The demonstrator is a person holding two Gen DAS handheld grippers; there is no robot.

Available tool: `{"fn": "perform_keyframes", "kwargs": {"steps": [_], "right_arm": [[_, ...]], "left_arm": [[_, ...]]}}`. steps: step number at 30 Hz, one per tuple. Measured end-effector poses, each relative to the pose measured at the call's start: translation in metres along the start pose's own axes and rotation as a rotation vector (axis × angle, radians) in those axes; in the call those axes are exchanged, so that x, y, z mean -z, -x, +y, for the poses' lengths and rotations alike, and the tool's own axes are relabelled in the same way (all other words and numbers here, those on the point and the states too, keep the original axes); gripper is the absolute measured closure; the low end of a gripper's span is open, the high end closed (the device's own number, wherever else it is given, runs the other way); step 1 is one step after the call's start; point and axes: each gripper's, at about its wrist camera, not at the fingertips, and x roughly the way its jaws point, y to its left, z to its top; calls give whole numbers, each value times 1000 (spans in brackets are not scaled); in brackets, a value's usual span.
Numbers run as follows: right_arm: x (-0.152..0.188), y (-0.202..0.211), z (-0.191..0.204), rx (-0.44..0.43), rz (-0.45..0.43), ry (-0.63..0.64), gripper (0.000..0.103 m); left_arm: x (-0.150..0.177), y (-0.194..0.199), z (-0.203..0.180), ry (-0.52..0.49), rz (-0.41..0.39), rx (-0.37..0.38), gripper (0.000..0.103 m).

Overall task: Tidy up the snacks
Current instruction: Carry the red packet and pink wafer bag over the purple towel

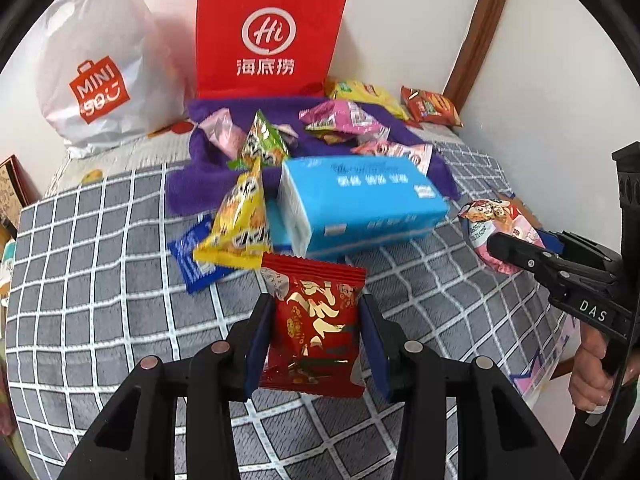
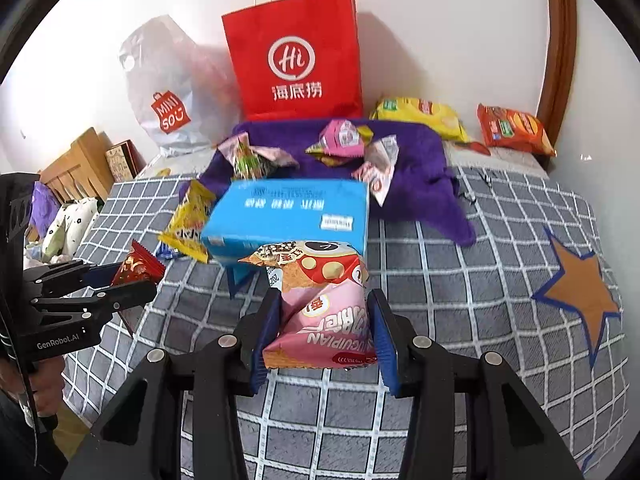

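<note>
My left gripper (image 1: 314, 322) is shut on a red snack packet (image 1: 314, 320) with gold print, held above the grey checked bedspread; it also shows in the right wrist view (image 2: 134, 270). My right gripper (image 2: 324, 320) is shut on a pink snack bag (image 2: 320, 312), which also shows at the right of the left wrist view (image 1: 492, 228). A blue tissue pack (image 1: 360, 204) lies ahead, with a yellow packet (image 1: 240, 224) and a blue packet (image 1: 192, 256) beside it. Several more packets lie on a purple towel (image 2: 420, 156).
A red paper bag (image 1: 268, 36) and a white Miniso plastic bag (image 1: 96, 76) stand against the back wall. Yellow (image 2: 420, 116) and orange (image 2: 514, 128) chip bags lie at the back right. A wooden bed frame (image 2: 76, 164) is at the left.
</note>
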Motion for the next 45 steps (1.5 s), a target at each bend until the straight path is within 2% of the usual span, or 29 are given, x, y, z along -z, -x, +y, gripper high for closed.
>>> {"fn": "perform_keyframes", "kwargs": {"steps": [11, 23, 45], "right_arm": [[-37, 8, 5, -1, -61, 14, 59], [-69, -3, 14, 2, -92, 33, 59], [-148, -53, -14, 44, -125, -35, 59]], "left_arm": [[-34, 10, -2, -12, -50, 21, 62], [-76, 5, 3, -22, -80, 29, 62], [-151, -21, 16, -23, -136, 2, 62]]}}
